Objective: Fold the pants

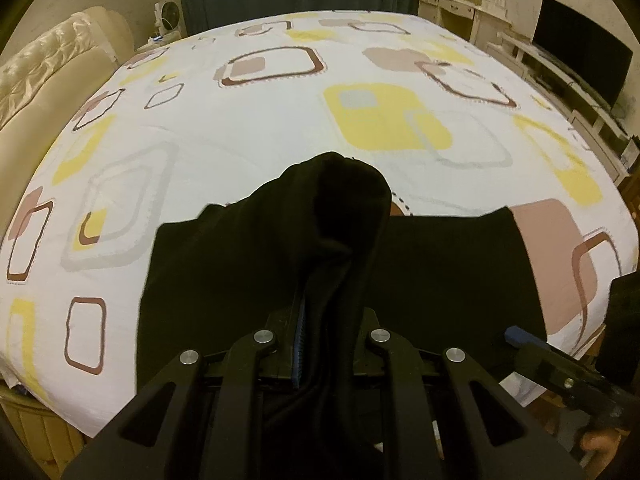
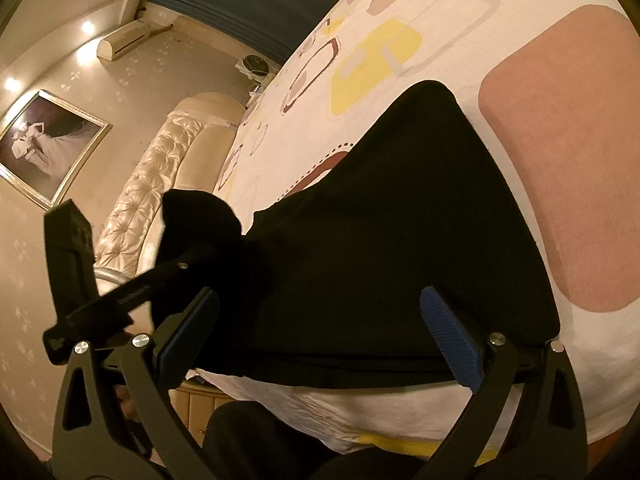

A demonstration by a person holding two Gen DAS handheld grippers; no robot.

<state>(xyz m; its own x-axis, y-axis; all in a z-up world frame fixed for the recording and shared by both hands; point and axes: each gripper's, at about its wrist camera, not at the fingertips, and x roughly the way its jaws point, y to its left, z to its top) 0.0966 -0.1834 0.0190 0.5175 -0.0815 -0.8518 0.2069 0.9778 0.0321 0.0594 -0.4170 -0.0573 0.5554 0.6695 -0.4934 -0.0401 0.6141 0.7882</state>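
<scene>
l gripper (image 1: 320,344) nearest cam, fingers pinched on a bunched fold of the black pants (image 1: 440,272), cloth humps up past the tips. r gripper (image 2: 320,336) jaws spread wide over the pants' near edge, nothing clamped. pants lie flat on the patterned bed sheet (image 1: 280,120) by the near bed edge. judgement: carry the pinched part over flat, square edges w/ layer below, let go only once down. r view alone shows l gripper from the side, plus padded headboard (image 2: 160,172); l view alone shows tv (image 1: 580,56).
</scene>
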